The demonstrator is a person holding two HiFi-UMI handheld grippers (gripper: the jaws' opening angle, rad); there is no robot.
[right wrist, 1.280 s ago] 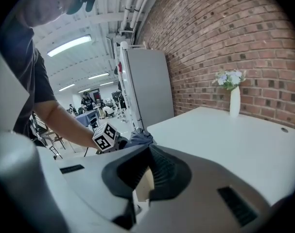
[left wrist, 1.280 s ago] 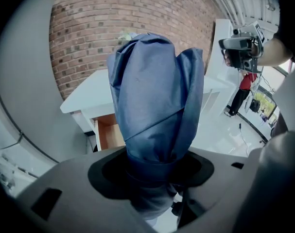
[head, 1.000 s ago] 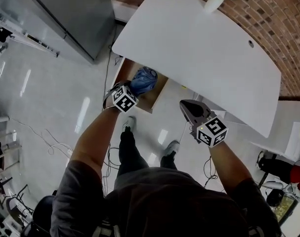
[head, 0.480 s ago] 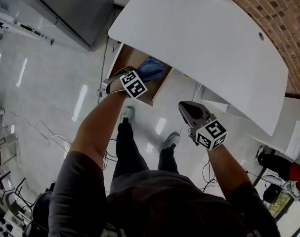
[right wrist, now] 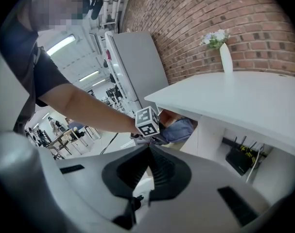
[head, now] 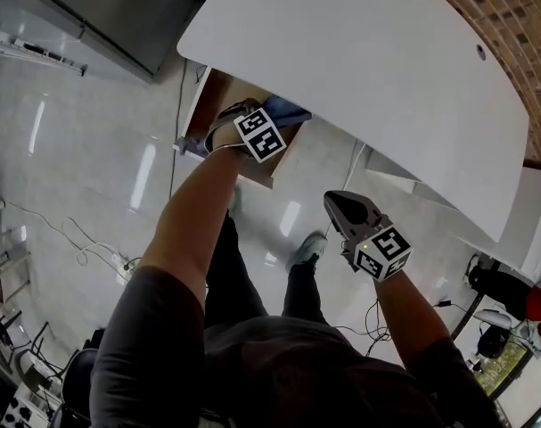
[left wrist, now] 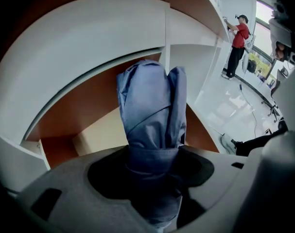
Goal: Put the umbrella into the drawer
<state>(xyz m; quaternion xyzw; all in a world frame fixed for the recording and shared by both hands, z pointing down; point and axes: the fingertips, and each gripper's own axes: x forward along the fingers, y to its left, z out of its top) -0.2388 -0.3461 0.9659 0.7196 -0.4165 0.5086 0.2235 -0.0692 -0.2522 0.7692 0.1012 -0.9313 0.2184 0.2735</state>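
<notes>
- Head view: the left gripper (head: pixel 245 123), at the end of a stretched arm, sits at 12 o'clock from the person, over the open drawer (head: pixel 213 99).
- Its marker cube (head: pixel 264 134) faces up, at 4 o'clock from the jaws.
- A blue umbrella (head: pixel 289 111) shows at 2 o'clock from the cube, inside the drawer and half under the edge of the white table (head: pixel 368 61).
- The right gripper (head: pixel 340 201) hangs at 4 o'clock from the drawer, well apart from it, over the floor.
- A shoe (head: pixel 309 247) lies at 8 o'clock from the right gripper.
- Left gripper view: the jaws are clamped on the folded umbrella (left wrist: pixel 152 115), which stands straight out toward 12 o'clock.
- The umbrella's tip is within the drawer, above its tan bottom (left wrist: pixel 101 132), with brown walls at 9 and 3 o'clock.
- A person in a red shirt (left wrist: pixel 238 38) stands far off at 2 o'clock.
- Right gripper view: the right gripper (right wrist: pixel 149 160) has its ribbed pads pressed together with nothing between them.
- At 12 o'clock from the jaws, the left gripper's cube (right wrist: pixel 147 121) and the umbrella (right wrist: pixel 180 129) sit under the table (right wrist: pixel 244 96).
- A vase (right wrist: pixel 225 57) with flowers stands on the table at 1 o'clock, against a brick wall (right wrist: pixel 210 8).
- A grey fridge (right wrist: pixel 137 67) stands at 11 o'clock.
</notes>
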